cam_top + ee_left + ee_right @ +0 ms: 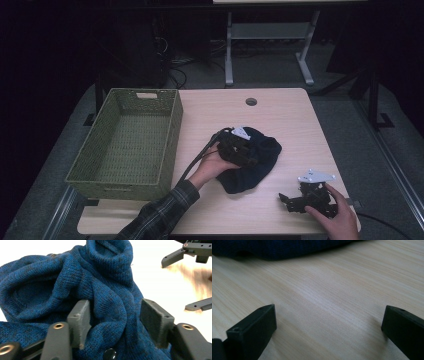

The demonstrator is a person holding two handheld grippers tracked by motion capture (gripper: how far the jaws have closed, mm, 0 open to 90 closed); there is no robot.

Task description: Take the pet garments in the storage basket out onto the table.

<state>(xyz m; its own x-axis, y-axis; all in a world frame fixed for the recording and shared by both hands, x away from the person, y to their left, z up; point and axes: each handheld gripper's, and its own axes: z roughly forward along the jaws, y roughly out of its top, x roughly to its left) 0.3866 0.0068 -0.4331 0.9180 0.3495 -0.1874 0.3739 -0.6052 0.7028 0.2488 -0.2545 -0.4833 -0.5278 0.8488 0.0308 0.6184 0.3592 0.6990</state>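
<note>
A dark blue knit garment (257, 160) lies crumpled near the middle of the table (285, 120). My left gripper (248, 157) rests on top of its left part, held by a hand in a plaid sleeve. In the left gripper view the gripper (117, 325) is open, and a raised fold of the blue knit (110, 290) stands between its jaws. My right gripper (286, 203) sits low at the table's front right, apart from the garment. It is open (328, 327) over bare wood, with the garment's edge (282, 250) farther ahead.
A green woven basket (172, 130) stands along the table's left side, with nothing visible inside. A round cable hole (251, 101) sits near the far edge. Table legs and cables lie on the floor beyond. My right gripper (175, 286) shows beyond the garment in the left gripper view.
</note>
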